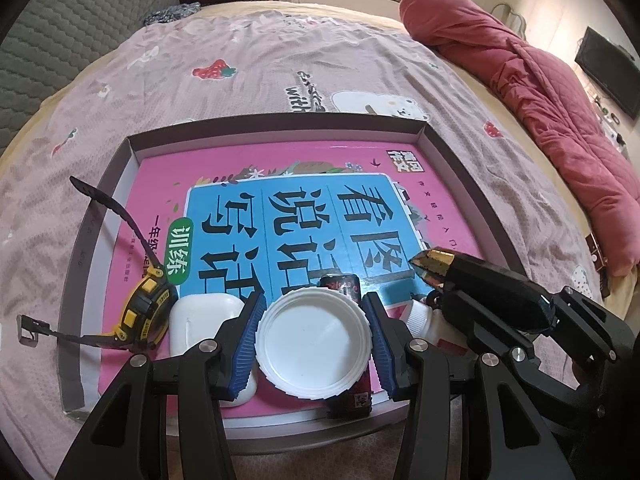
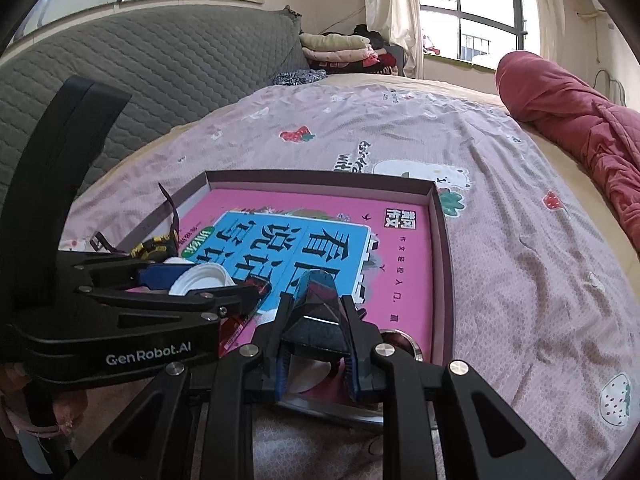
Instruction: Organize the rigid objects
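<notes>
A shallow box [image 1: 428, 130] lined with a pink and blue sheet lies on the bed. My left gripper [image 1: 314, 338] is shut on a round white plastic lid [image 1: 314, 340], held over the box's near edge. Under it lies a dark red can [image 1: 348, 398]. A white soap-like case [image 1: 200, 320] and a yellow tape measure [image 1: 146, 308] sit at the near left. My right gripper [image 2: 316, 354] is shut on a dark faceted black object [image 2: 316, 312] with a gold tip [image 1: 432, 266], over the box's near right. A small white bottle [image 1: 420, 318] lies below it.
The pink bedsheet [image 1: 280, 60] surrounds the box. A red quilt [image 1: 540, 92] lies along the right. A grey headboard [image 2: 140, 68] and folded clothes [image 2: 340, 50] stand at the back. A metal round object [image 2: 400, 340] sits at the box's near right corner.
</notes>
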